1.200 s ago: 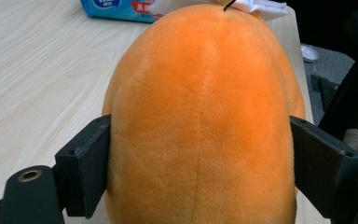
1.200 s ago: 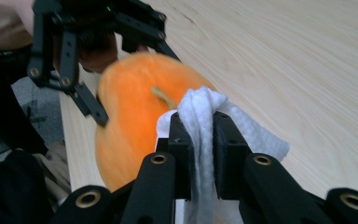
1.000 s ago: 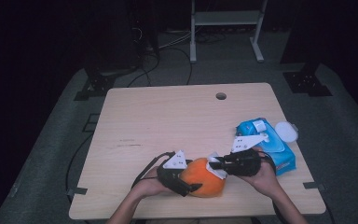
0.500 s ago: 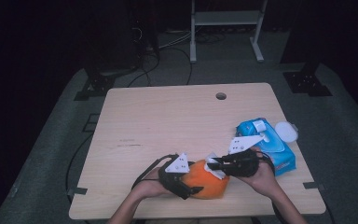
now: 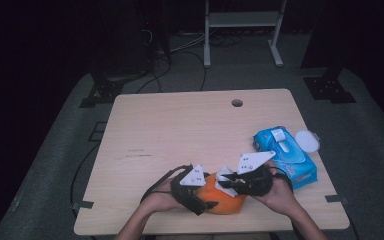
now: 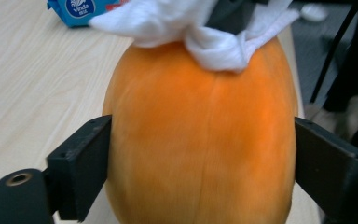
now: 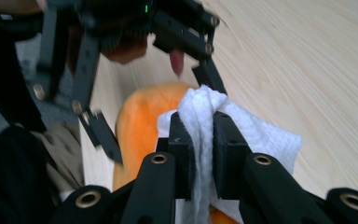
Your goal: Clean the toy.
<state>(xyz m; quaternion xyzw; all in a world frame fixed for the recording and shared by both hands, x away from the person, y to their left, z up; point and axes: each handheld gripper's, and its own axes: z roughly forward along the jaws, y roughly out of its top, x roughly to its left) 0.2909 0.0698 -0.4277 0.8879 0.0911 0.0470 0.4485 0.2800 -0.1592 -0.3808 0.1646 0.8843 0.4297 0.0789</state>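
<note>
Wooden surface (image 5: 180, 130), pale, wide, dark floor around it. Blue wipes pack (image 5: 285, 155) near its right edge, beside my right hand. Orange pumpkin-like fruit (image 5: 222, 197) at near edge, between my hands. My left tool (image 5: 200, 197) straddles fruit, jaws spread wide against its two sides, having just opened further. My right tool (image 5: 230, 182) pinches white cloth (image 7: 205, 121) tight; cloth lies on fruit's top.
</note>
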